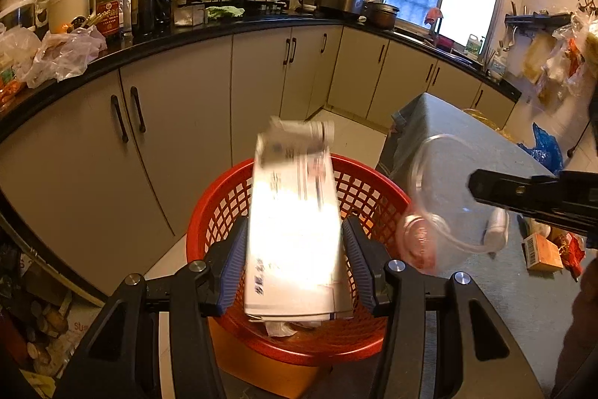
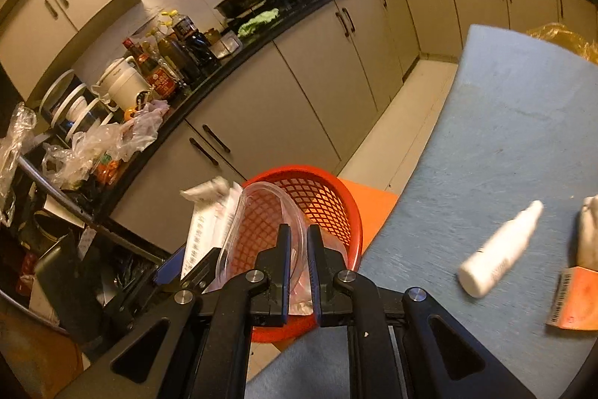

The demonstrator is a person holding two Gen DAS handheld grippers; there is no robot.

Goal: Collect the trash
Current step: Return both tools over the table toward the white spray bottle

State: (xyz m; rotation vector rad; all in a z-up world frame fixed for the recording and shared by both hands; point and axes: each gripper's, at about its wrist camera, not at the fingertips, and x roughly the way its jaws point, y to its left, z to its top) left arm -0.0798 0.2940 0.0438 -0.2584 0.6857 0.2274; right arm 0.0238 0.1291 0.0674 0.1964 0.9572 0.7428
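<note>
Left wrist view: left gripper [image 1: 295, 249] pinches a light, crushable carton [image 1: 295, 212] by its flat sides over the red basket [image 1: 224, 212]. At 3 o'clock, right gripper [image 2: 299, 249], nearly closed, nips a thin, slippery clear plastic lid [image 2: 258, 223] by its rim.

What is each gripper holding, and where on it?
Left gripper: white printed paper carton, looks clamped across its lower side walls. Right gripper: clear round plastic lid, pinched at its rim. Both over red mesh basket.

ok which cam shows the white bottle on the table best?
Right wrist: the bottle lies in full on the blue table, slightly blurred. Left wrist shows only a white patch behind the clear lid.
</note>
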